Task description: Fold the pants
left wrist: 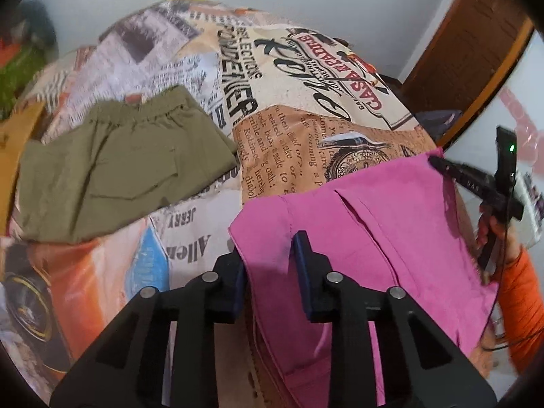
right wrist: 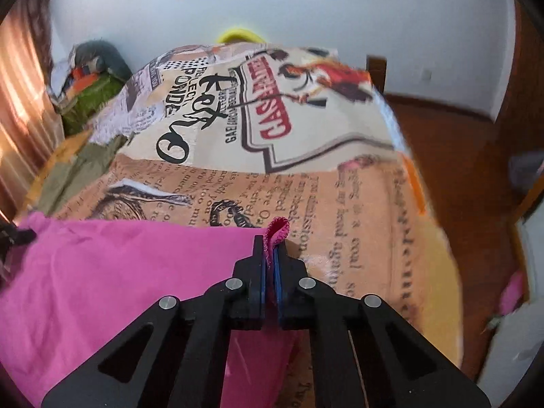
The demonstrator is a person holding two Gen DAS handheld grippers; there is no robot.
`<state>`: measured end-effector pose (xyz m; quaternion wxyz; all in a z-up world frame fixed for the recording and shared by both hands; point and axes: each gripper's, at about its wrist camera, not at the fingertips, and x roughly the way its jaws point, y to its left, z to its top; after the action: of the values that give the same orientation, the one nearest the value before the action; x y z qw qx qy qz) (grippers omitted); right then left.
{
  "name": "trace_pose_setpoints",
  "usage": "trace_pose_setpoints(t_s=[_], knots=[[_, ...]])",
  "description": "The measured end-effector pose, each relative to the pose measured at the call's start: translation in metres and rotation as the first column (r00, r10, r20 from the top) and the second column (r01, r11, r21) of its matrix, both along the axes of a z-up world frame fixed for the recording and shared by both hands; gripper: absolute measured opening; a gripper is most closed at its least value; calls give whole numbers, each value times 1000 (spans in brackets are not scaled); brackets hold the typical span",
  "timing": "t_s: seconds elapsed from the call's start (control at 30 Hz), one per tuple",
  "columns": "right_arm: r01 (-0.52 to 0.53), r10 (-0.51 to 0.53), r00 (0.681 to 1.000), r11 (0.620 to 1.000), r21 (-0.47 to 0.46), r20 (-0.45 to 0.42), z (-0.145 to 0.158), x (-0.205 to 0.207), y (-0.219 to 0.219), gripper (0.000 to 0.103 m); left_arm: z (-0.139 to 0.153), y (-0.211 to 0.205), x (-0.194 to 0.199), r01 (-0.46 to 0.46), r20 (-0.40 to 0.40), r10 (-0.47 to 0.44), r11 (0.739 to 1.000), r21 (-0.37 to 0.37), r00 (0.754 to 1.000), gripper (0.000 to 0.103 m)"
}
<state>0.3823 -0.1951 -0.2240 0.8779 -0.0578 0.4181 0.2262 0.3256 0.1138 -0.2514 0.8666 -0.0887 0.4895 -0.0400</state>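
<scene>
Pink pants [left wrist: 391,224] lie spread on the printed bedspread [left wrist: 306,108]; they also show in the right wrist view [right wrist: 102,272]. My left gripper [left wrist: 268,248] has its jaws apart with the near left edge of the pink cloth lying between the fingers. My right gripper [right wrist: 271,255] is shut on a corner of the pink pants, a small loop of hem sticking up past the fingertips. In the left wrist view the right gripper [left wrist: 438,163] pinches the far right corner of the cloth.
Folded olive-green pants [left wrist: 119,163] lie on the bed to the left. A mustard garment [left wrist: 13,142] sits at the far left edge. Clothes are piled by the wall [right wrist: 91,78]. A wooden floor [right wrist: 459,156] lies to the right of the bed.
</scene>
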Motion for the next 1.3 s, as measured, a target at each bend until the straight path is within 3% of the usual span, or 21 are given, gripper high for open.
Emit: trace_pose_setpoints(t_s=[0.1,0.23,0.37,0.5,0.63,0.77,0.93,1.03,1.2,1.3], knots=[[28,-26,998,999,-40,53,6,3,-5,2,-1,-4,-1,7,5,-8,999,38,1000,25],[59,-58,998,995,-82,13,-4,17,-7,3,-9,-1,0,10,-20,-9,999,49,1000,27],[71,-74,997,994,-88,-27,2,14,-5,8,7,0,-6,4,-12,-3,996,84,1000,29],[52,-53,998,999,-10,-22,33,-6,-3,40,40,0,-14,-10,61,2,990,139,998,29],[-63,64,998,996,62,-18,58,-33,24,42,58,-13,-12,32,101,-43,994,106,994,29],[-151,162,983,981,118,-82,51,-45,63,46,42,-37,4,90,58,-96,991,96,994,29],[-197,219,954,973,121,-205,15,-43,111,46,0,-51,16,128,-67,-123,990,66,990,29],[-234,252,923,968,95,-290,-5,-48,125,46,-6,-52,2,148,-55,-145,987,65,988,29],[-294,301,905,953,68,-300,-6,-73,116,47,-1,-54,-24,189,-44,-186,980,66,982,29],[-312,307,912,950,27,-273,0,-93,108,48,2,-57,-39,186,-37,-183,977,100,982,31]])
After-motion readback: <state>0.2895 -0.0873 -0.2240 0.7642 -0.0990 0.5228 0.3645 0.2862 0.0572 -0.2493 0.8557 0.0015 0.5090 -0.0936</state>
